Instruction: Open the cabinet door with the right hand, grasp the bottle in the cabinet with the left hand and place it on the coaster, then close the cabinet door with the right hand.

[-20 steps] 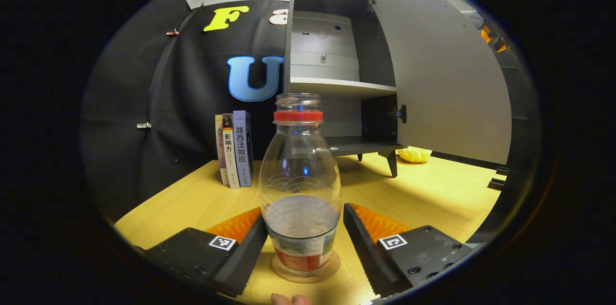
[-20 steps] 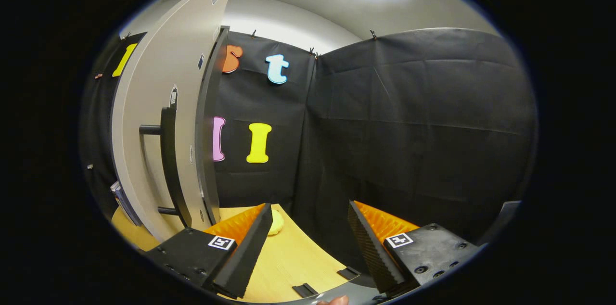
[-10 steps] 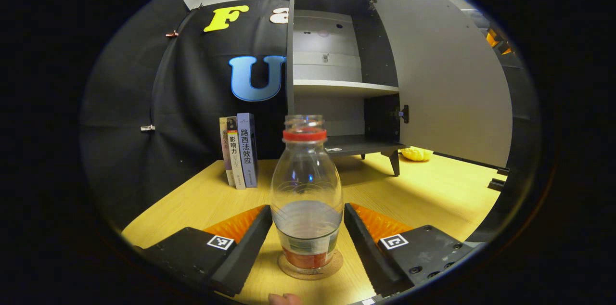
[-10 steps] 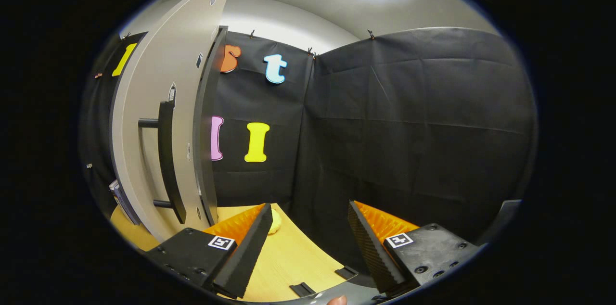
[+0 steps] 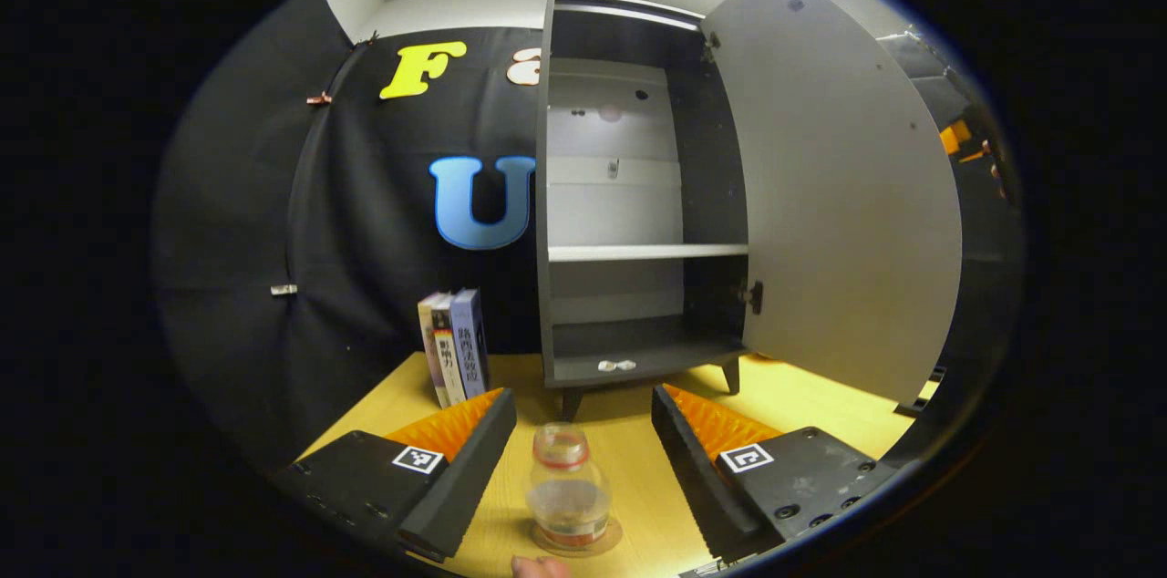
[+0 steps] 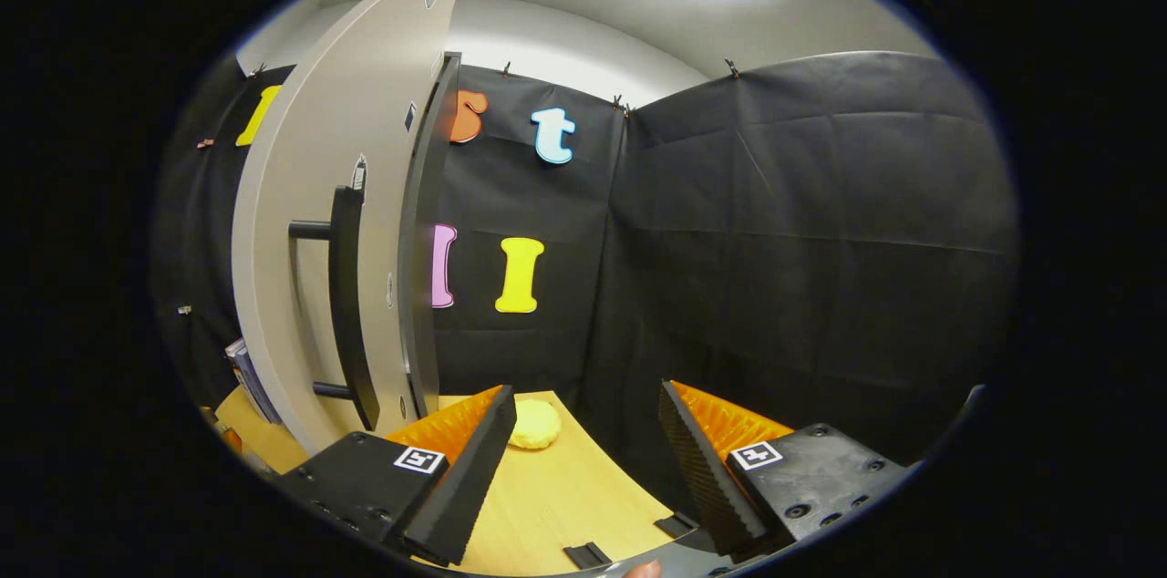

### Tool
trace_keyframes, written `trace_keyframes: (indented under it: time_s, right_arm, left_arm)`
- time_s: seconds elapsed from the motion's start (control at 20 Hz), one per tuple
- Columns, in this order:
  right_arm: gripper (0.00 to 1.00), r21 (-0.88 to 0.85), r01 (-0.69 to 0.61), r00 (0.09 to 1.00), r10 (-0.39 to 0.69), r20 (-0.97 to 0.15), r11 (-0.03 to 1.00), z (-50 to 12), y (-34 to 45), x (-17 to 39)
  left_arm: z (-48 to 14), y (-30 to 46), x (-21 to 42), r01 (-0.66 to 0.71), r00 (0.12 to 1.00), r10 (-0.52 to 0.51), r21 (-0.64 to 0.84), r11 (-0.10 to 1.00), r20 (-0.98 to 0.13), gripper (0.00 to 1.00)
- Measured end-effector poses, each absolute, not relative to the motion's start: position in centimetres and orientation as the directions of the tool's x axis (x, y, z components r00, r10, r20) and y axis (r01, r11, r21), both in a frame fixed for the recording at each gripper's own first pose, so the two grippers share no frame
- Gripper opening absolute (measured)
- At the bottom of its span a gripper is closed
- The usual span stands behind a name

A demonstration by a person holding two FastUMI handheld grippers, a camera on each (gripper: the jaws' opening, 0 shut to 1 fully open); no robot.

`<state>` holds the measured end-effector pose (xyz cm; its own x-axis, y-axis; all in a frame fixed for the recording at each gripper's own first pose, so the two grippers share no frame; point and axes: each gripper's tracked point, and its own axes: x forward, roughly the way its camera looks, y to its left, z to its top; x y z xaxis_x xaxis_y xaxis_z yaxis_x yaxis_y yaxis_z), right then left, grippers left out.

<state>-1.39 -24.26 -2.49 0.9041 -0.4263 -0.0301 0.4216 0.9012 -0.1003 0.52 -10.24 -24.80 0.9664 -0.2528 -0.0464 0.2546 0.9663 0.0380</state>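
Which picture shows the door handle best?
The right gripper view: the long dark handle stands clear on the outer face of the open cabinet door. The left gripper view faces the door's plain inner side, so no handle can be made out there.

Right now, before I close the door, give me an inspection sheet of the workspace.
Surface: wooden table, bare around the bottle.
Job's things: bottle upright on the coaster; cabinet door wide open, handle free.
Clutter: books beside the cabinet; yellow lump on the table.
Grippers: left hand-held gripper open, clear of the bottle; right hand-held gripper open, empty.
Cables: nothing seen.
Surroundings: black cloth walls.
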Motion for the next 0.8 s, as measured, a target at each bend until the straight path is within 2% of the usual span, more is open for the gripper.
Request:
trace_keyframes:
  time_s: [0.4,0.55,0.6,0.65,0.8]
  right_arm:
    - [0.97,-0.008,0.277,0.961,-0.277,-0.006,0.961,0.4,-21.5,1.1]
    - [0.98,0.027,0.253,0.967,-0.253,-0.012,0.967,0.4,-20.7,0.9]
    - [0.94,0.030,0.245,0.969,-0.245,-0.011,0.969,0.5,-20.3,0.9]
    - [0.97,0.029,0.238,0.971,-0.238,-0.008,0.971,0.6,-19.9,1.0]
    - [0.96,0.011,0.223,0.975,-0.223,-0.014,0.975,0.5,-18.9,1.1]
  left_arm:
    - [-12.0,-9.7,1.0,0.176,0.983,-0.176,-0.006,0.984,-0.044,0.92]
    - [-9.7,-8.9,0.4,0.154,0.987,-0.154,-0.004,0.988,-0.052,0.94]
    - [-9.2,-8.5,0.2,0.147,0.988,-0.146,0.002,0.989,-0.054,0.93]
    - [-9.0,-8.1,0.1,0.137,0.989,-0.136,0.010,0.991,-0.057,0.94]
    - [-8.9,-6.4,-0.2,0.102,0.992,-0.100,0.027,0.994,-0.073,0.94]
